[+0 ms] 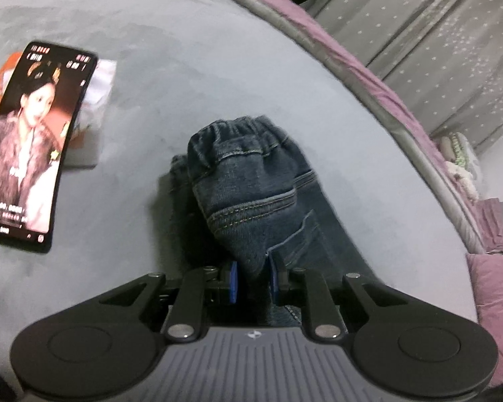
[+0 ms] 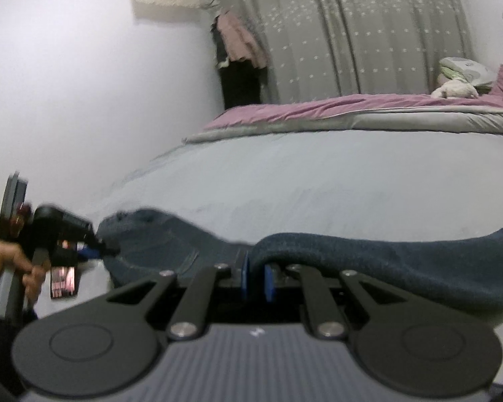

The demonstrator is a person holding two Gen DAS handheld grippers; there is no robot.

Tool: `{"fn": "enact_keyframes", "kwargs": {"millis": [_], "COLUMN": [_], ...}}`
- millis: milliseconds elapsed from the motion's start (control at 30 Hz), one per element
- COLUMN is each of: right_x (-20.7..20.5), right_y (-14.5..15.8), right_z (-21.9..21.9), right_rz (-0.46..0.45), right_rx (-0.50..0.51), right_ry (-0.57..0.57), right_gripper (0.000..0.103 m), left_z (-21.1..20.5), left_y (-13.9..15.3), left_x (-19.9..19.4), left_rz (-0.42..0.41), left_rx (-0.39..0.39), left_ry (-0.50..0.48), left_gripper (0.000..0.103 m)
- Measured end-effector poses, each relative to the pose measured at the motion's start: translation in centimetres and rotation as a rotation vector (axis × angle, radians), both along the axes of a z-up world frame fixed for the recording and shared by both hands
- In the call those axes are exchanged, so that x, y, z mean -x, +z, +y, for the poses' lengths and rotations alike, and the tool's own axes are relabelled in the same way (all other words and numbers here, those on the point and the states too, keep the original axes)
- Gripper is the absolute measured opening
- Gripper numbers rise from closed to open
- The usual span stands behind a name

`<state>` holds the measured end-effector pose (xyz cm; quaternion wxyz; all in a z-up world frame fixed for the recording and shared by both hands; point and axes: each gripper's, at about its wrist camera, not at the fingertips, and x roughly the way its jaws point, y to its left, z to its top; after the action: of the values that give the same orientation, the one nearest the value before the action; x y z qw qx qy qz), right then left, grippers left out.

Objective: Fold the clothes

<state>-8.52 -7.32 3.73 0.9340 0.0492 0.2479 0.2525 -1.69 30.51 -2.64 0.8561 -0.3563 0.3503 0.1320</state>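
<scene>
Phone was propped at the left of the bed. The jeans hung just above the sheet, mid-fold I'd guess. Left hand-held gripper was clamped on the denim near the pocket, and the right hand-held gripper was pinched on a leg fold. Not yet laid flat, so plenty left.
</scene>
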Motion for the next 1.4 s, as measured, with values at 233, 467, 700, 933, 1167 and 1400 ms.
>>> {"fn": "enact_keyframes", "kwargs": {"millis": [233, 467, 700, 933, 1167, 1400], "right_x": [2.1, 1.4, 0.4, -0.4, -0.9, -2.5], "right_y": [-3.8, -7.9, -6.9, -5.3, -3.6, -2.3], "right_z": [2.0, 2.8, 2.7, -0.8, -5.5, -9.2], "right_rz": [0.129, 0.303, 0.364, 0.471, 0.523, 0.497], "right_rx": [0.087, 0.158, 0.151, 0.042, -0.091, -0.153], "right_ry": [0.084, 0.068, 0.039, 0.01, -0.029, -0.127], "right_gripper": [0.01, 0.011, 0.03, 0.051, 0.057, 0.065], "left_z": [-1.1, -3.2, -5.7, -7.4, -10.4, -14.8], "left_y": [-1.2, -0.2, 2.3, 3.9, 4.8, 4.2], "left_x": [-0.5, -0.7, -0.5, 0.0, -0.4, -1.4], "left_rz": [0.073, 0.138, 0.155, 0.098, 0.021, 0.021], "left_rx": [-0.097, -0.229, -0.355, -0.324, -0.299, -0.312], "left_ry": [0.013, 0.009, -0.015, -0.083, -0.201, -0.347], "left_gripper": [0.022, 0.03, 0.046, 0.05, 0.054, 0.054]}}
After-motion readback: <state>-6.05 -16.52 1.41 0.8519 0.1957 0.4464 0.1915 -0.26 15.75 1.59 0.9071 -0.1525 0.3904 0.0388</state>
